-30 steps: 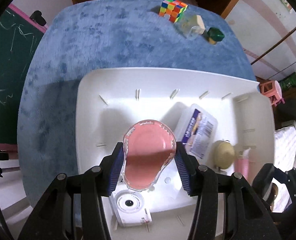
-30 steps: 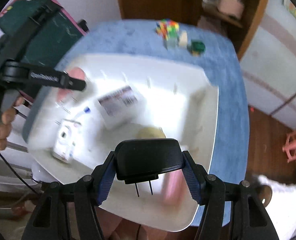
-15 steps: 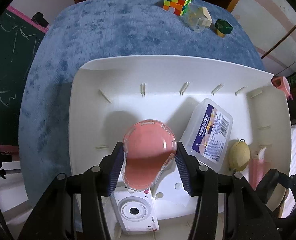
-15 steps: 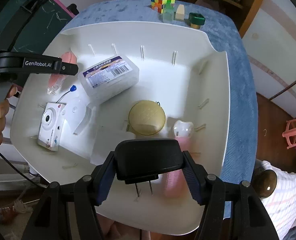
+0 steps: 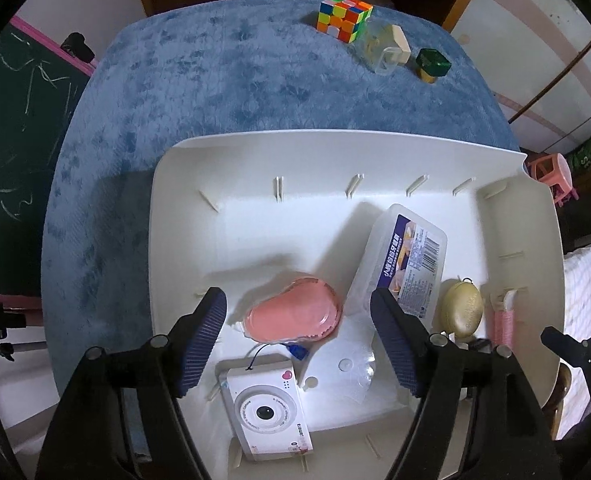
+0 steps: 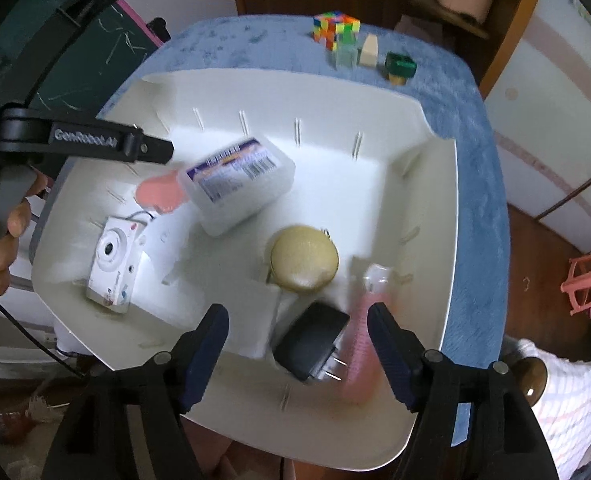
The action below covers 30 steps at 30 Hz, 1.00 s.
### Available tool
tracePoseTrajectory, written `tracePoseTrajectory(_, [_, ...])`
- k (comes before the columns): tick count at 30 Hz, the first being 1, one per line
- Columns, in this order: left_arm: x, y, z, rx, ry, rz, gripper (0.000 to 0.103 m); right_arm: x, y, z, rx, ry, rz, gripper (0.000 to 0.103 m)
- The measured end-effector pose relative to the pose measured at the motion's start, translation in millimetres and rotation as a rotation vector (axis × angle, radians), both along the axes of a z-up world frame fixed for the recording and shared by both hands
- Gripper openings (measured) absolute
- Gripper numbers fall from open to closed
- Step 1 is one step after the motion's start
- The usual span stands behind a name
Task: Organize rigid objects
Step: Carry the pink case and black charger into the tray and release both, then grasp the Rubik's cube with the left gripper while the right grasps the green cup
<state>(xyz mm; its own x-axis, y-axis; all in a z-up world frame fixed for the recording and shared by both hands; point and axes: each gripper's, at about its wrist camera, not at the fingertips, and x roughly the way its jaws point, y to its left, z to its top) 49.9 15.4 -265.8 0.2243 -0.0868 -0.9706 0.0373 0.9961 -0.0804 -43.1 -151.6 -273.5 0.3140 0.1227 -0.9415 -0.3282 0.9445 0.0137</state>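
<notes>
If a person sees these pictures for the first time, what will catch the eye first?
First the big white tray on the blue cloth, holding a pink case, a white toy camera, a labelled clear box and a black plug. Both grippers, left and right, hang open above it; their jaws have just been opening, with nothing pressed between them. At the cloth's far edge sits a colourful puzzle cube.

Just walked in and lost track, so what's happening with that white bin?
A person with a claw in each hand is filling the white plastic bin. The left claw has just opened, leaving the pink heart-shaped case beside the white toy camera. The right claw has just opened too, dropping the black plug adapter.
</notes>
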Motion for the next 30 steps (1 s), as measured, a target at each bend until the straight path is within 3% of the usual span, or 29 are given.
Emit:
tracePoseTrajectory(21, [10,-5,34,-0.022,-0.057,-0.009,0.078,8,-9,16,0.126,0.029,-0.043,0.073])
tracePoseTrajectory(30, [27,-14,57,-0.023,-0.084,-0.043,0.078,17,-10,29,0.131,-0.023,-0.052,0.073])
